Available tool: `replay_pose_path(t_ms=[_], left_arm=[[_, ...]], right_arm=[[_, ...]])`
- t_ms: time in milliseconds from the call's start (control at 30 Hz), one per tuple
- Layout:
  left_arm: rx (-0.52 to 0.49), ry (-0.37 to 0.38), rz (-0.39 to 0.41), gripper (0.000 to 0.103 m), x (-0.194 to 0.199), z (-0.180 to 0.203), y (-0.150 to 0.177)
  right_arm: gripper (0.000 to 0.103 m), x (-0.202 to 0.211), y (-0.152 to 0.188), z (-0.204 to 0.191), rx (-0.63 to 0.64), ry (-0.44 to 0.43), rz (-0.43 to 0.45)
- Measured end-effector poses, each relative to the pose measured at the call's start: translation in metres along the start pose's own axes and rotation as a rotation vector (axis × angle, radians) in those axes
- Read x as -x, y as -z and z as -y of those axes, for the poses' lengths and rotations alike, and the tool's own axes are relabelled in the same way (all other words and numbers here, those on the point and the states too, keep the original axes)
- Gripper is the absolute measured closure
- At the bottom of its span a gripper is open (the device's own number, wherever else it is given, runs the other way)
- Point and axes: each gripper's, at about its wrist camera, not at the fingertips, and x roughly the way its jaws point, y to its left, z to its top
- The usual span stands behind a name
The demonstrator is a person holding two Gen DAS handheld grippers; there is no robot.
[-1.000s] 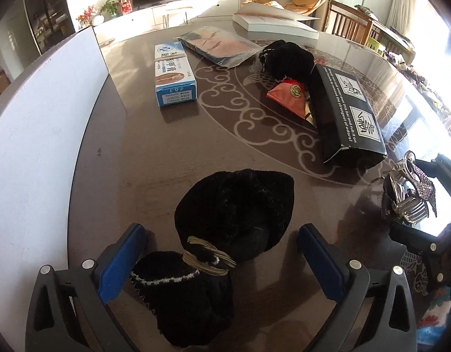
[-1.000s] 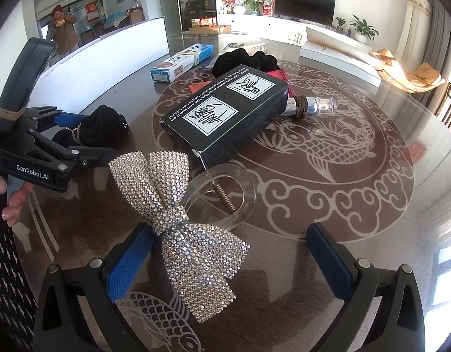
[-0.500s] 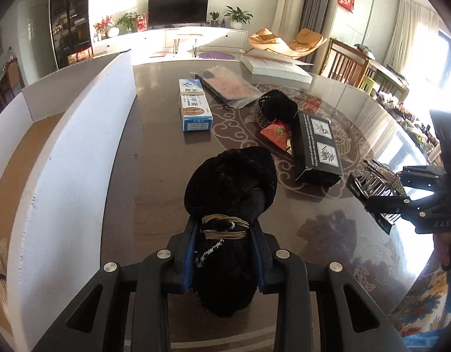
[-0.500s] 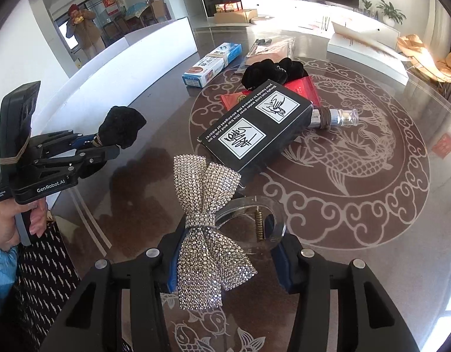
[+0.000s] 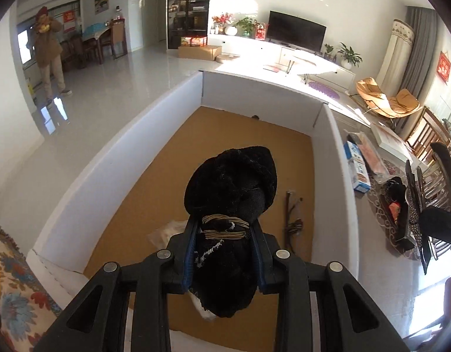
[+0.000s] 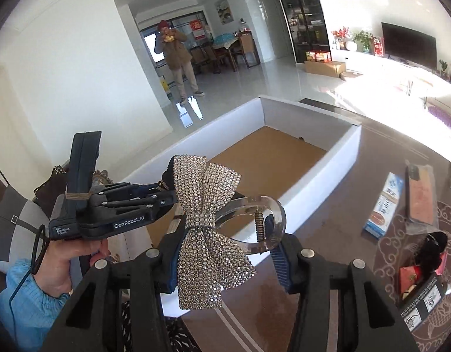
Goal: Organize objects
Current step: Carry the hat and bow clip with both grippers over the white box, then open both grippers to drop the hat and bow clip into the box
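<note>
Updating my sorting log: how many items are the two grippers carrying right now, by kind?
Black plush hair accessory, in left gripper: 1
Rhinestone bow clip, in right gripper: 1
Total: 2

The white box (image 5: 334, 158) stands open at the top, so entry from above is free. Its brown floor is bare across the far half and along the left wall. Nearer the right wall a dark cord-like item (image 5: 293, 220) lies on the floor, and a clear plastic packet (image 5: 169, 231) lies at the near end. The box's upright walls bar any sideways entry. Right of the box, on the bench (image 6: 328, 308), a blue-and-white carton (image 6: 384, 211) and a flat packet (image 6: 420, 196) lie close together; the strip of bench just beside the box wall is bare.
</note>
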Motion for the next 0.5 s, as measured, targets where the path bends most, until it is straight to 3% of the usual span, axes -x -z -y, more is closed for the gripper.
replay_pose_path(t_ms=[100,133,167,233,300,367,500], left_arm=[[0.013,-0.090,-0.071,0.064,-0.019,-0.027,0.010],[0.017,-0.106,-0.098,0.052,-0.027,-0.032,0.012],[0.023,-0.116,-0.112,0.036,-0.032,-0.036,0.015],[0.028,-0.126,-0.090,0.025,-0.032,-0.037,0.022],[0.030,-0.130,-0.054,0.023,-0.025,-0.032,0.026],[0.024,-0.130,-0.026,0.022,-0.017,-0.021,0.028],[-0.009,-0.072,0.028,0.019,0.005,0.022,0.030]], right_arm=[[0.052,-0.048,-0.005,-0.019,0.014,-0.008,-0.061],[0.048,-0.061,-0.005,-0.021,0.004,-0.022,-0.082],[0.035,-0.072,-0.003,-0.020,-0.018,-0.037,-0.102],[0.027,-0.073,0.002,-0.015,-0.060,-0.035,-0.085],[0.022,-0.057,0.010,-0.006,-0.076,-0.027,-0.033],[0.010,-0.033,0.022,0.006,-0.074,0.029,0.024],[0.006,0.018,0.060,0.051,-0.078,0.184,0.100]])
